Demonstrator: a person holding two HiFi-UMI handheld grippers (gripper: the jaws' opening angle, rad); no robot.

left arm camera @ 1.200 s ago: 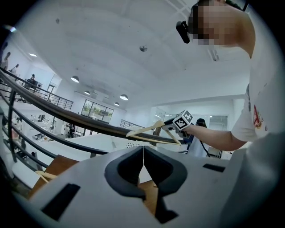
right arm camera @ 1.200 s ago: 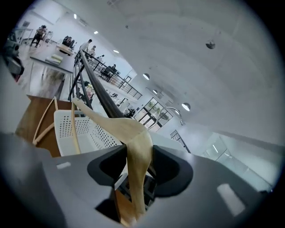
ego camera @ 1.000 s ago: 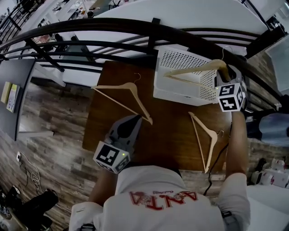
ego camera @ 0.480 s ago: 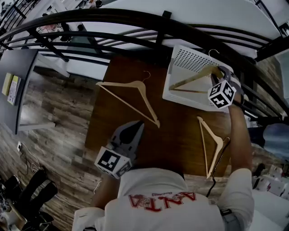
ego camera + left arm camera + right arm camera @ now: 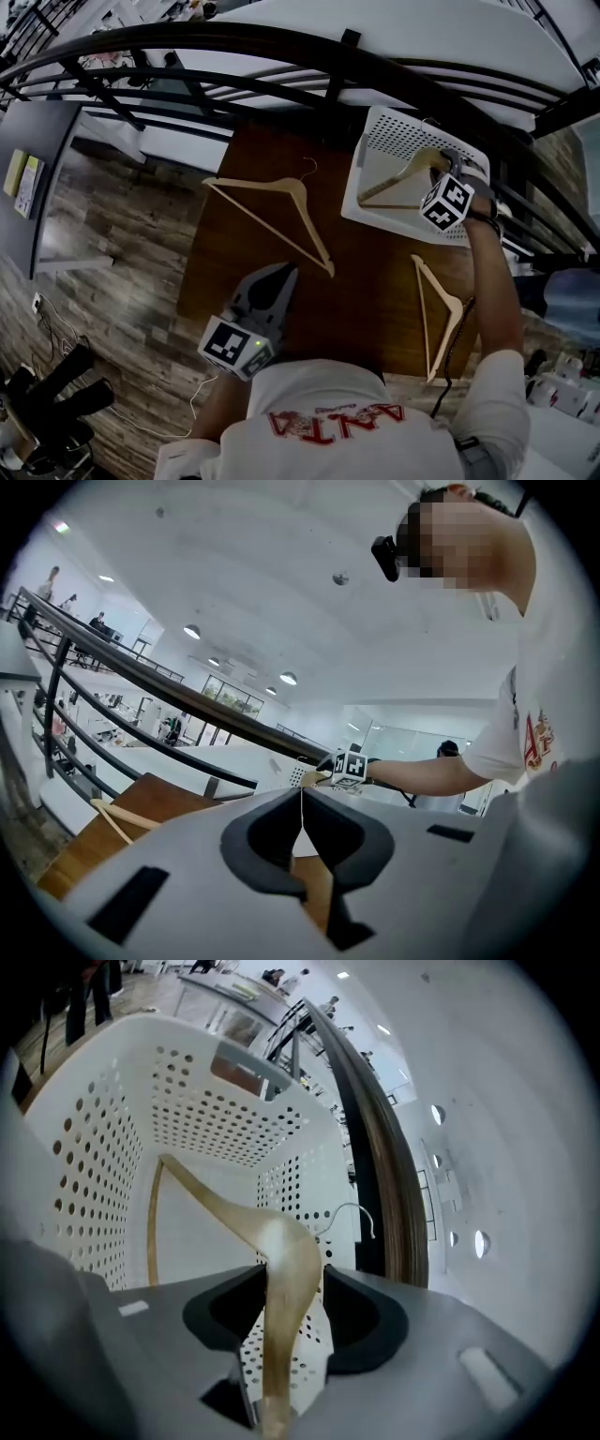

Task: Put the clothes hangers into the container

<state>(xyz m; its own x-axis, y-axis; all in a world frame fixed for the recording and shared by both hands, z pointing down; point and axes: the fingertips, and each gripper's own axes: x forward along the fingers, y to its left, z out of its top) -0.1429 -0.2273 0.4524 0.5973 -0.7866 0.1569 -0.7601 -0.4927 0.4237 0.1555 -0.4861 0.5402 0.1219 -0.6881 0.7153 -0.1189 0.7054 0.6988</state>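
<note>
One hanger of three is clamped in the right gripper's jaws, which close on its wooden arm near the shoulder. Most of it hangs inside the white perforated container, with its far arm leaning down the left wall and its wire hook up near the far rim. The release is the risky part, I judge. Let go this high, the hanger may stay propped against the wall, or the hook may snag in a hole or over the rim and leave it half out. Pressing lower could shove the light container, which stands at the bench's far right corner by the railing. Two more hangers lie on the bench. The second hanger is left of the container. The third hanger lies near the right edge, just beside the right forearm, where a careless sweep might knock it off. The left gripper hovers over the near edge, jaws together on nothing.
</note>
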